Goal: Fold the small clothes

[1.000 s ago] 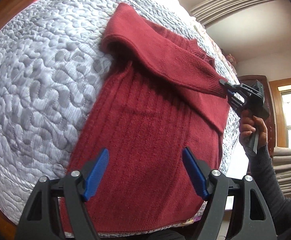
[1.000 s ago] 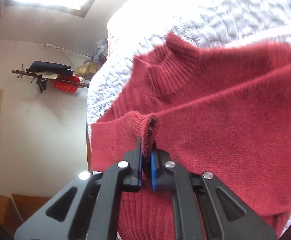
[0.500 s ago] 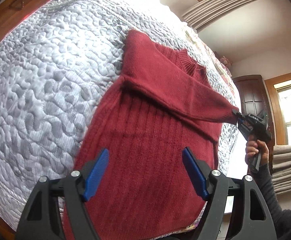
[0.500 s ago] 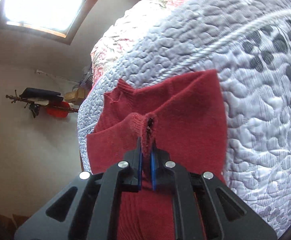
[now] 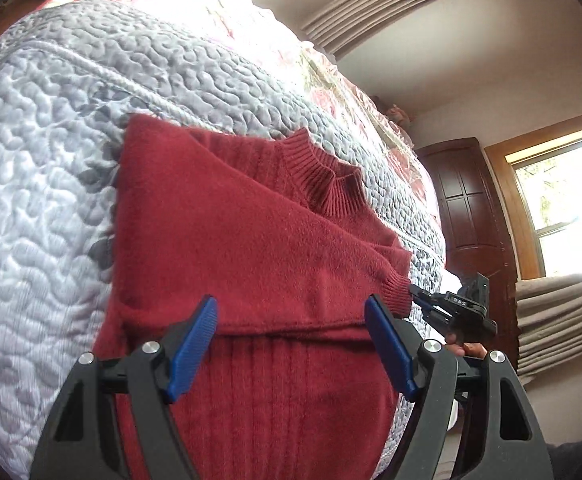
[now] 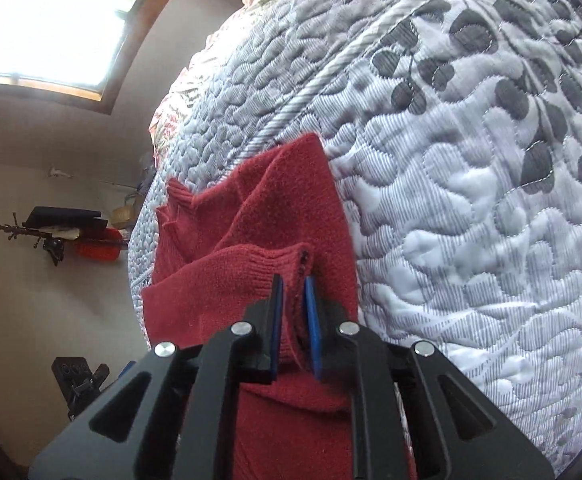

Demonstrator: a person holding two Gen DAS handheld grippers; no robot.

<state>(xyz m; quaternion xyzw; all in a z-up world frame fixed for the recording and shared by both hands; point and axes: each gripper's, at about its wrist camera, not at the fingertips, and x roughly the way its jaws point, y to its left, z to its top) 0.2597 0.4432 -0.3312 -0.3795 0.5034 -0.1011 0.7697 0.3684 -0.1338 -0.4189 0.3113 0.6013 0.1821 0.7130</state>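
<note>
Bedroom: grey quilt [image 5: 43,184] on bed, wooden door [image 5: 471,208], window [image 5: 563,200]. Red sweater [image 5: 251,248] lies flat on quilt near its edge, one sleeve [image 5: 291,256] folded across chest. Right gripper [image 6: 293,300] pinches the sleeve's cuff [image 6: 287,264], jaws nearly closed. Left gripper [image 5: 291,344] hovers above sweater, jaws spread wide, empty.

Sweater [image 5: 251,264] lies on quilt [image 5: 43,208], sleeve [image 5: 275,256] apparently folded across its body.

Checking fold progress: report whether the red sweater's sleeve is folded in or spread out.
Folded in: the sleeve lies across the red sweater, its cuff between the right gripper fingers.
</note>
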